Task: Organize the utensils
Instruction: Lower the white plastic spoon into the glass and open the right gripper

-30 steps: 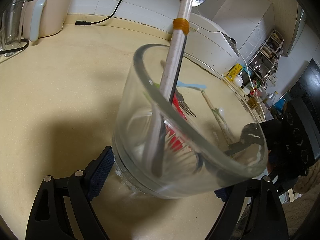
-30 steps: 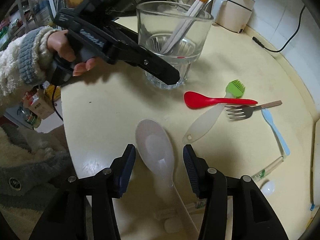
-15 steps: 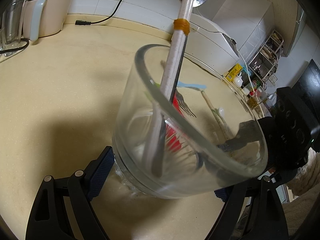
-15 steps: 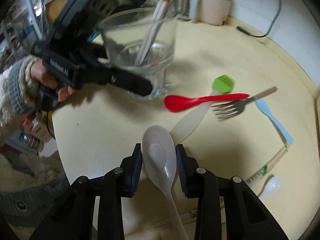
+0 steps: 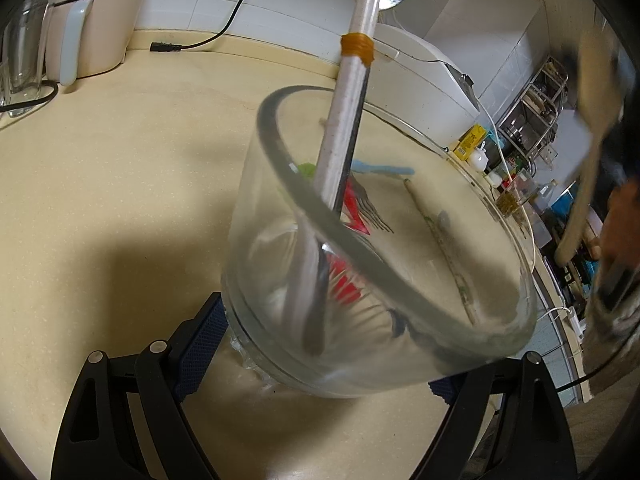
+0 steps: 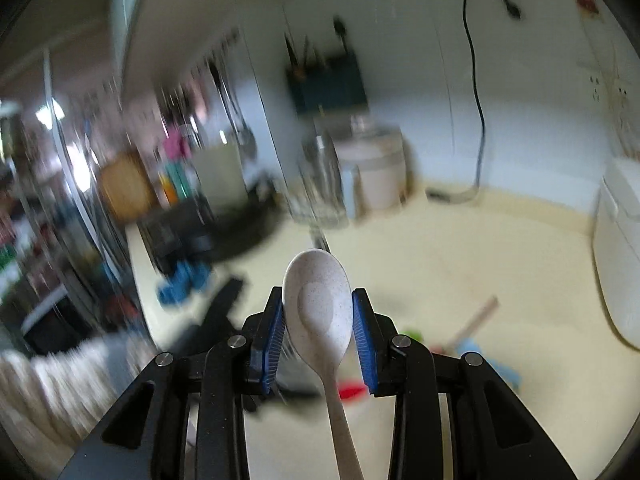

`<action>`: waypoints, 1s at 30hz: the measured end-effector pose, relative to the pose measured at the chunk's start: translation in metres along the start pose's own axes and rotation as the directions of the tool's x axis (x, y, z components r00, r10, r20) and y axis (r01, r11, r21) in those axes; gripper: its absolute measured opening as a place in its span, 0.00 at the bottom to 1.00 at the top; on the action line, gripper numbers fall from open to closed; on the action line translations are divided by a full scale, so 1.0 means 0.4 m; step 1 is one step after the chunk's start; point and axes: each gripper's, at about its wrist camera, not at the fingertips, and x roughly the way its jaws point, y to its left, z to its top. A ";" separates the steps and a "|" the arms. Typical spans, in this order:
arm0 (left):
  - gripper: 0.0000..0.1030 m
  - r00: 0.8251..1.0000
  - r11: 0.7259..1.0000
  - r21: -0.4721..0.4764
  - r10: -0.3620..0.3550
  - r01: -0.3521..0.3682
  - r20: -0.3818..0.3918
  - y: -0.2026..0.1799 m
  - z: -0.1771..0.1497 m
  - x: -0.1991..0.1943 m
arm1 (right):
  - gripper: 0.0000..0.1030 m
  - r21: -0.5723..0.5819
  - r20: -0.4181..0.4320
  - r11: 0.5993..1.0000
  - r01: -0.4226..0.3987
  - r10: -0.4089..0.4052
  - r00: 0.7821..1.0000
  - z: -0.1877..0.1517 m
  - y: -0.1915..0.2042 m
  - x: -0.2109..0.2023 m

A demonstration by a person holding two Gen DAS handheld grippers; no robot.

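left gripper (image 5: 320, 344) clamped, right gripper (image 6: 318, 320) clamped — raised

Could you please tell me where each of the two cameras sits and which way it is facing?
Left wrist: on the left tool, angled down at the glass it grips; a hand shows at the right edge.
Right wrist: on the right tool, facing across the counter; it holds the white spoon.
Shared: counter, white spoon.
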 end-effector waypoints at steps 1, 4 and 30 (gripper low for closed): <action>0.86 1.000 1.000 0.000 0.003 -0.003 0.001 -0.001 -0.001 0.000 | 0.32 0.007 0.042 1.000 -0.022 0.022 0.999 0.030 0.010 -0.005; 0.86 1.000 1.000 0.006 0.020 -0.020 0.000 -0.010 -0.001 0.003 | 0.32 0.008 0.122 0.998 -0.058 0.057 0.991 0.097 0.043 0.005; 0.86 0.991 0.988 0.087 0.128 -0.126 -0.023 -0.062 -0.003 0.030 | 0.39 0.117 0.060 0.993 0.012 -0.019 0.998 0.050 0.029 0.168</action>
